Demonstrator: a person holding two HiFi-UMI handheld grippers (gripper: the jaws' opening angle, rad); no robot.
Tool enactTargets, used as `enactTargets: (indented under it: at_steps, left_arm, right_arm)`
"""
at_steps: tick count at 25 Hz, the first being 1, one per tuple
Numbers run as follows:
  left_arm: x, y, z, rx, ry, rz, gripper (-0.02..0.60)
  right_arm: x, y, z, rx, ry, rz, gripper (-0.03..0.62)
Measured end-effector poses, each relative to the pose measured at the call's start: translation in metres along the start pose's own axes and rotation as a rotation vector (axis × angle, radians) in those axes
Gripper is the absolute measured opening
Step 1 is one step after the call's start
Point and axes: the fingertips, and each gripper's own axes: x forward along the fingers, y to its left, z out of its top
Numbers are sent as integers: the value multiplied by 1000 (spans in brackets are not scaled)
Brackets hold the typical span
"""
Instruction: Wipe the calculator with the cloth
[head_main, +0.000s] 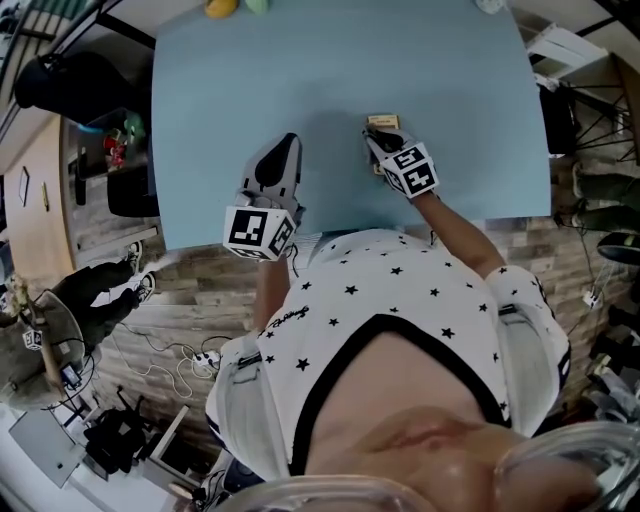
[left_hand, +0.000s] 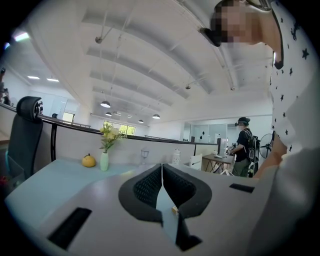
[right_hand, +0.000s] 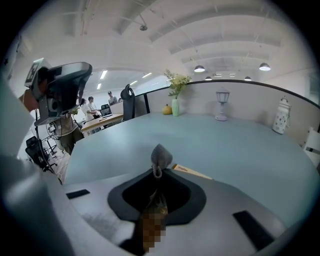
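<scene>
Your right gripper (head_main: 385, 143) clamps the grey cloth (right_hand: 161, 156) just beside the calculator (head_main: 382, 122); left gripper (head_main: 288, 146) rides jaws together, empty. Unpinned, that calculator could skate away under a hard wipe.

Pale blue table (head_main: 350, 90); plank floor (head_main: 190, 290)

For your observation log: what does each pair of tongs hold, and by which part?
Right tongs pinch a grey cloth by a bunched fold, its tip poking out. Left tongs: shut, holding nothing.
</scene>
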Motion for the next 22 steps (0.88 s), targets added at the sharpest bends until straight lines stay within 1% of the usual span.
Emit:
enactTargets:
  at_steps: [6, 14, 19, 22]
  left_arm:
    - [7, -9, 3, 6, -1, -29, 31]
    - [20, -19, 3, 12, 8, -83, 31]
    - [33, -29, 3, 17, 14, -119, 31]
    - [39, -34, 2, 22, 18, -140, 31]
  right_arm:
    - [-11, -21, -4, 30, -5, -50, 38]
    - [-31, -55, -15, 94, -10, -147, 38]
    - [-43, -72, -27, 142, -10, -186, 38]
    - [-46, -74, -33, 163, -9, -195, 38]
